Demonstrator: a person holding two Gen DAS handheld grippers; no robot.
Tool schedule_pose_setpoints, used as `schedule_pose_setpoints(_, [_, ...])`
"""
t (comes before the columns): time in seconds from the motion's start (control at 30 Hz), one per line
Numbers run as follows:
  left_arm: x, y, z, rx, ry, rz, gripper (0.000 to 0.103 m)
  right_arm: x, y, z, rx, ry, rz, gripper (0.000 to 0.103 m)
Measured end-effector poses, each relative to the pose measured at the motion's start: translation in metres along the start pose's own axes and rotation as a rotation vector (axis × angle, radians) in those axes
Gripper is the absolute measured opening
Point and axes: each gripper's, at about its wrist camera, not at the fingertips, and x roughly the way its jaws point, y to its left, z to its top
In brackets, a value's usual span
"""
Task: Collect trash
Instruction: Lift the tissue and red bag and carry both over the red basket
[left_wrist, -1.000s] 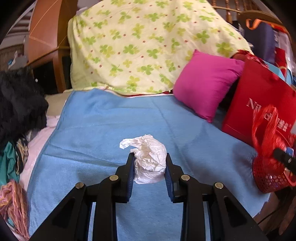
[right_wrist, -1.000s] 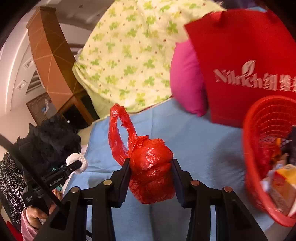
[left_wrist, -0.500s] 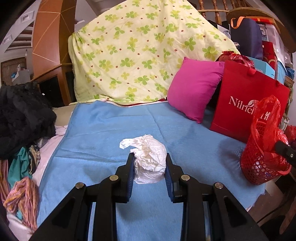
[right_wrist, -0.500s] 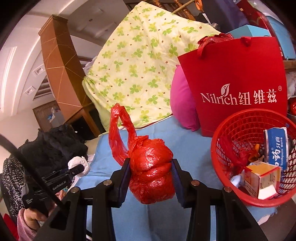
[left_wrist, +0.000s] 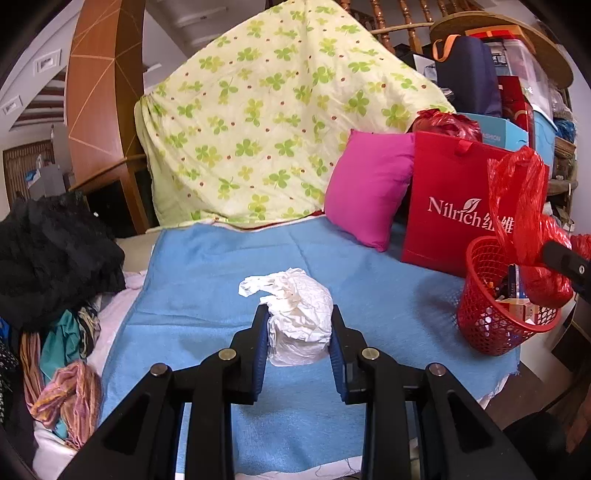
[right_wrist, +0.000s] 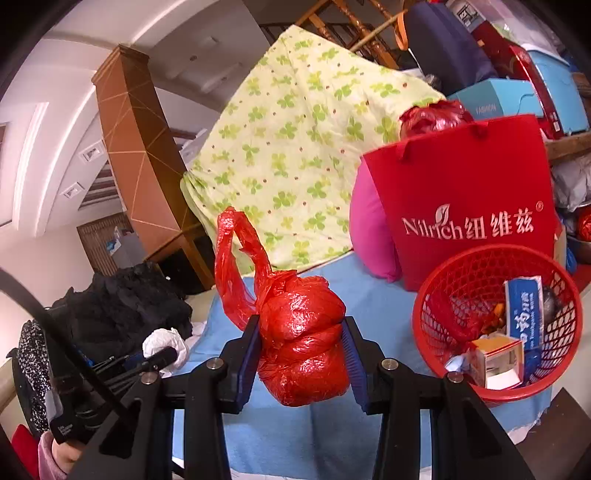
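Above the blue blanket (left_wrist: 207, 295), my left gripper (left_wrist: 299, 332) fingers clamped a crumpled white tissue (left_wrist: 299, 314); right gripper (right_wrist: 301, 354) fingers squeezed a knotted red bag (right_wrist: 301, 343), left of the red basket (right_wrist: 495, 391).

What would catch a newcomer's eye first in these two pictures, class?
Probably the knotted red bag clamped in the right gripper, held just left of the red basket with cartons in it. Next, the crumpled white paper pinched in the left gripper above the blue blanket. Behind stand a pink cushion and a red tote against a clover-print quilt.
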Motion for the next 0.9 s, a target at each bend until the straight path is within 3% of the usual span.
schedule_pose_setpoints(0.33, [-0.029, -0.018, 0.010, 0.048, -0.051, 0.007, 0.032, -0.029, 0.009, 0.010, -0.009, -0.060, 0.021, 0.045])
schedule_pose_setpoints(0.9, [-0.044, -0.044, 0.020, 0.120, -0.091, 0.013, 0.032, -0.057, 0.000, 0.018, 0.023, -0.117, 0.045, 0.045])
